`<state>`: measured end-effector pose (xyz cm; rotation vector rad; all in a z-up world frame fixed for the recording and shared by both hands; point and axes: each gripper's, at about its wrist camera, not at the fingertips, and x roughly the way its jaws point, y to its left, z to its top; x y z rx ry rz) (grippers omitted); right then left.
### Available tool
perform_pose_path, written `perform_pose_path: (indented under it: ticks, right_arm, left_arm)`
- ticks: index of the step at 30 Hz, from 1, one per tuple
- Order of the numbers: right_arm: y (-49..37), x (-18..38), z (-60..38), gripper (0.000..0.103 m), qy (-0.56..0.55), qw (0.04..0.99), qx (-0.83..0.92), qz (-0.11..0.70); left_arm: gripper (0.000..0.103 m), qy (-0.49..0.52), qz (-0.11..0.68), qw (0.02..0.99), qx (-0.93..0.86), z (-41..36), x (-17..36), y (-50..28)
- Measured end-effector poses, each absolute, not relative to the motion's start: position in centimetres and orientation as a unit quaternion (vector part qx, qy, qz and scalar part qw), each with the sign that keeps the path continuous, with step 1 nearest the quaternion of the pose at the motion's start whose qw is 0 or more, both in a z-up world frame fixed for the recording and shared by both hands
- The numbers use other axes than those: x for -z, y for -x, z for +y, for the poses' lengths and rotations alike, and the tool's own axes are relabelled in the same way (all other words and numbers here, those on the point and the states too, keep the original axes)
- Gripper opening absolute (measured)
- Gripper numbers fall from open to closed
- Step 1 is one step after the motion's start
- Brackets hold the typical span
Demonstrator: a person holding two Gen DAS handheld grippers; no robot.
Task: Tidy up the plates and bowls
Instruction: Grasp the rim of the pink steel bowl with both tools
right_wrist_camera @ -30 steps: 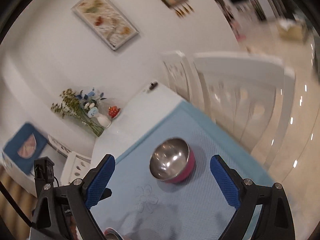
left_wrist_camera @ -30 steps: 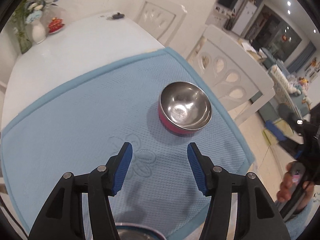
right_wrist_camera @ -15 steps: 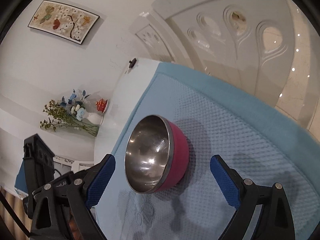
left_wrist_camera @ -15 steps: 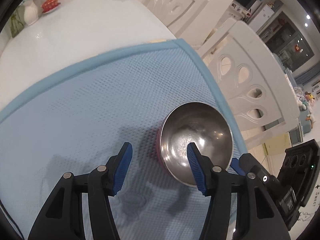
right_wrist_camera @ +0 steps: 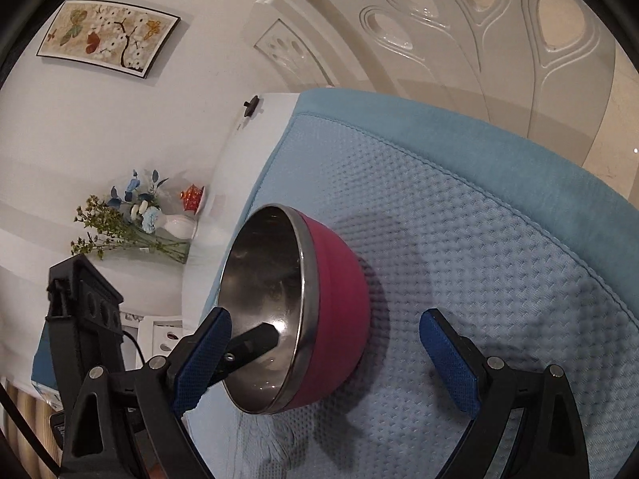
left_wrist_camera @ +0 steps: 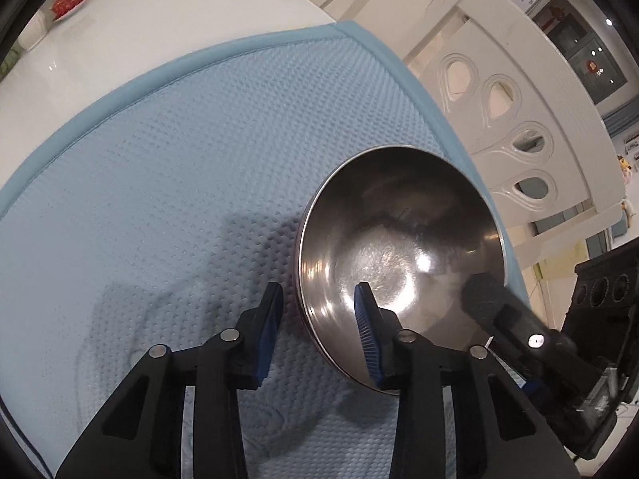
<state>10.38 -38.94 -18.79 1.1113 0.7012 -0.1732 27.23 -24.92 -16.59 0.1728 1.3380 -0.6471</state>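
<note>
Bowl | holds no contents (steel inside) | left tool straddles rim

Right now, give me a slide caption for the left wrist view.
Left tongs straddle the near rim of a steel-lined pink bowl on a blue mat, closing in.

Left tool points steeply down, jaws narrowed and just been closing, straddling the bowl rim: one finger inside, one outside, pads not clearly pressing. Right tool angles down lower, jaws wide apart, bowl between them, left finger inside the bowl, right finger clear.
</note>
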Motion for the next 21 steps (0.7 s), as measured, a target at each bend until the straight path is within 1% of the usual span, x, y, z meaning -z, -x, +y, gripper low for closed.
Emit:
perform_pose_path:
  ticks: [3,4,6,9,14,16,19,20,21]
  right_arm:
    - [-10.0,19.2,-39.2,0.094,-0.533,0.786,0.065,0.307]
    - [-9.9,19.2,-39.2,0.09,-0.534,0.786,0.064,0.304]
    - [-9.7,19.4,-39.2,0.087,-0.534,0.786,0.063,0.304]
    - [-9.5,19.5,-39.2,0.087,-0.535,0.787,0.067,0.301]
    - [-9.8,19.1,-38.8,0.087,-0.525,0.792,0.069,0.303]
    - [-9.8,19.2,-38.8,0.081,-0.525,0.793,0.069,0.3]
    - [-9.6,19.5,-38.8,0.078,-0.538,0.789,0.062,0.291]
    - [-9.6,19.5,-38.9,0.075,-0.54,0.788,0.058,0.29]
    - [-9.7,19.5,-38.9,0.066,-0.544,0.785,0.053,0.292]
  left_arm:
    - [0.025,-0.063,0.614,0.731,0.289,-24.8,17.1,-27.2]
    - [0.024,-0.055,0.617,0.729,0.29,-24.7,17.2,-27.2]
    - [0.024,-0.058,0.619,0.728,0.289,-24.7,17.2,-26.9]
    - [0.024,-0.079,0.616,0.727,0.294,-25.2,17.2,-26.5]
    - [0.024,-0.081,0.612,0.728,0.297,-25.6,17.2,-26.6]
    - [0.024,-0.083,0.608,0.729,0.303,-25.6,17.0,-26.4]
    - [0.024,-0.075,0.606,0.727,0.313,-25.7,16.6,-26.2]
    - [0.024,-0.075,0.604,0.728,0.314,-25.7,16.4,-26.1]
    - [0.024,-0.079,0.602,0.73,0.313,-25.6,16.3,-26.1]
